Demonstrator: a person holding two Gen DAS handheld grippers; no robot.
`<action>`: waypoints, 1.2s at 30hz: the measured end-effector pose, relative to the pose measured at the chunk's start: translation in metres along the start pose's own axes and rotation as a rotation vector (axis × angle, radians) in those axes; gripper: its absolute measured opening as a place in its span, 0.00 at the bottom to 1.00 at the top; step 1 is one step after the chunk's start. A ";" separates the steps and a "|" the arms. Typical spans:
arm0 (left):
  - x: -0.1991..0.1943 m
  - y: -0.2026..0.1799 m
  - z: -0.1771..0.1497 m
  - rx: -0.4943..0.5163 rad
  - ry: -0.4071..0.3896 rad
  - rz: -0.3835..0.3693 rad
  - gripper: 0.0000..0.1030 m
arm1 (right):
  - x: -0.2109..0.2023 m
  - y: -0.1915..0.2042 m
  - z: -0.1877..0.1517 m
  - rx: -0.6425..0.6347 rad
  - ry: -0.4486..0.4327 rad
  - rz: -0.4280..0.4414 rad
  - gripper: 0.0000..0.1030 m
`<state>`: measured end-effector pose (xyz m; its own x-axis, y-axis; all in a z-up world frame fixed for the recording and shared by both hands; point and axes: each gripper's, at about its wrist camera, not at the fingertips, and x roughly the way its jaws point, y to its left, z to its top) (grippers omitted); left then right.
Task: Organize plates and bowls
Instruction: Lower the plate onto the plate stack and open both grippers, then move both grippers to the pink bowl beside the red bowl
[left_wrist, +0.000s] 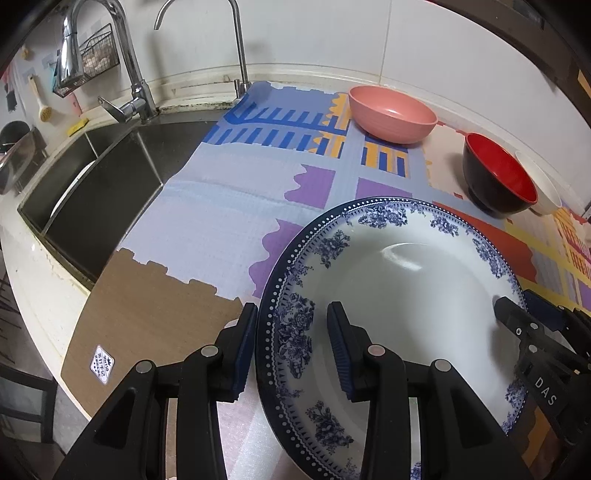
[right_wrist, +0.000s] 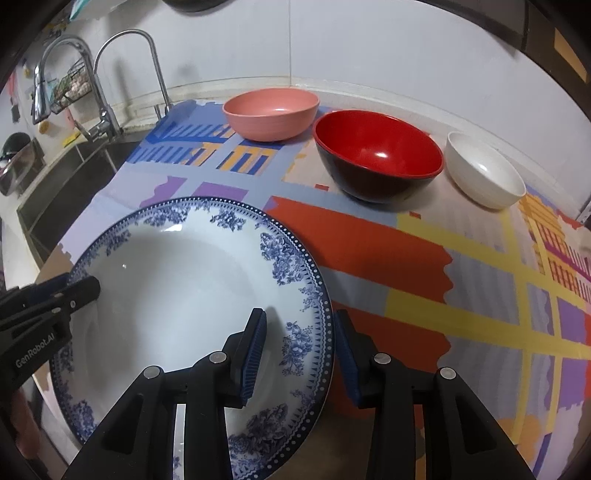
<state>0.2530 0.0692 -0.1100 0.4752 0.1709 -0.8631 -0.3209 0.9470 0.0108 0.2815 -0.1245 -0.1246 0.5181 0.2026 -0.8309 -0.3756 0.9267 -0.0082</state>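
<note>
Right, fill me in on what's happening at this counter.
A person is handling a blue-and-white floral plate with two handheld grippers. The left gripper straddles the plate's left rim and the right gripper its right rim, one finger inside and one outside; whether the pads press on it isn't clear. The plate sits over a colourful mat. Behind it stand a pink bowl, a red-and-black bowl and a white bowl, beside the sink.

Glossy glazed plate (right_wrist: 177, 295), shiny red bowl (right_wrist: 378, 155) — matt patterned mat (right_wrist: 406, 258), chrome tap (left_wrist: 129, 74)
</note>
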 end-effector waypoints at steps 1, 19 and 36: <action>0.001 0.000 0.000 0.000 0.005 0.000 0.37 | 0.000 0.000 0.000 -0.005 0.001 0.000 0.38; -0.034 -0.016 0.013 0.060 -0.114 -0.010 0.61 | -0.020 -0.010 0.004 0.000 -0.058 0.025 0.53; -0.055 -0.024 0.100 0.178 -0.259 -0.077 0.71 | -0.058 -0.007 0.089 -0.061 -0.226 0.036 0.53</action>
<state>0.3169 0.0639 -0.0118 0.6923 0.1391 -0.7080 -0.1388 0.9886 0.0585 0.3227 -0.1150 -0.0269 0.6595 0.3074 -0.6859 -0.4394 0.8981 -0.0199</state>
